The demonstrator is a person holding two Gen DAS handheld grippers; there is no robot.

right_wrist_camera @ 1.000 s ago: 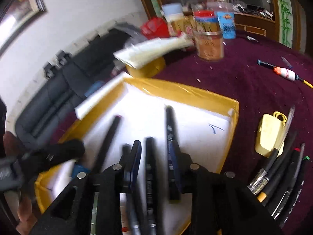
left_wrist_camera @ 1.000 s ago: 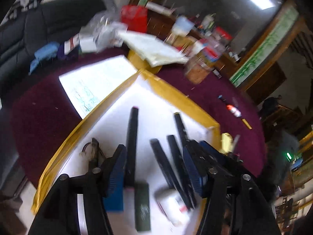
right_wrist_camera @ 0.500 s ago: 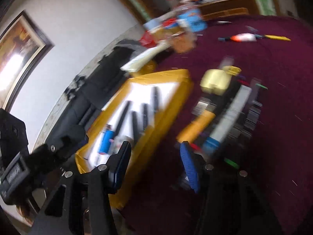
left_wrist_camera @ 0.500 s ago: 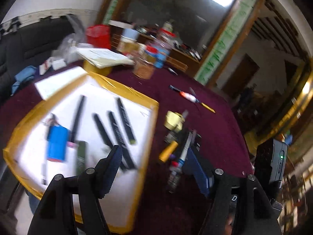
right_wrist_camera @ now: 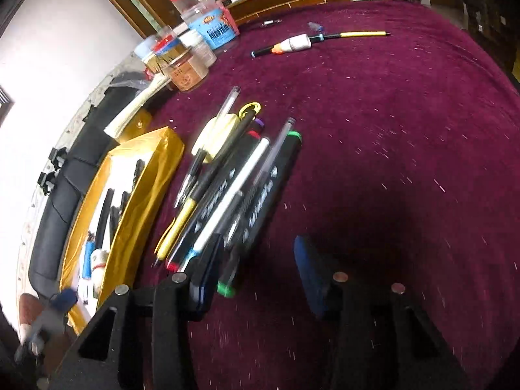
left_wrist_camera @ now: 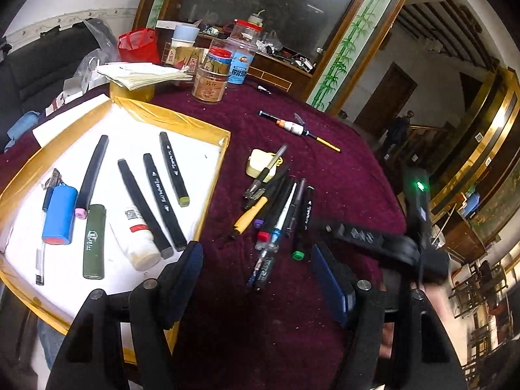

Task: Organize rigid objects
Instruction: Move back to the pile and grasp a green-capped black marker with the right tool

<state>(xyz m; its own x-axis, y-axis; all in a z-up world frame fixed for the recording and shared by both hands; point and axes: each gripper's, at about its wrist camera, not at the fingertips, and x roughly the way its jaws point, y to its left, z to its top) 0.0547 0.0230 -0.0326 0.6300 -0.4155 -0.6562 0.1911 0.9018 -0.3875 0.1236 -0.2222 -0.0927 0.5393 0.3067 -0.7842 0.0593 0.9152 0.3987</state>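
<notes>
Left tongs (left_wrist_camera: pixel 256 269) spread wide, empty, above the maroon surface (left_wrist_camera: pixel 341 175); right tongs (right_wrist_camera: pixel 256 260) likewise wide and empty, low beside the loose pen pile (right_wrist_camera: pixel 234 178). Just left of that pile, yellow-rimmed tray (left_wrist_camera: pixel 175 115) holding four black markers (left_wrist_camera: pixel 156 191), one blue cylinder (left_wrist_camera: pixel 60 214), one green lighter (left_wrist_camera: pixel 94 240), one white tube (left_wrist_camera: pixel 138 237). Likely trouble: closing on several touching pens together, scattering or rolling the rest. Roughly eight pens, overlapping; exact count unclear.
</notes>
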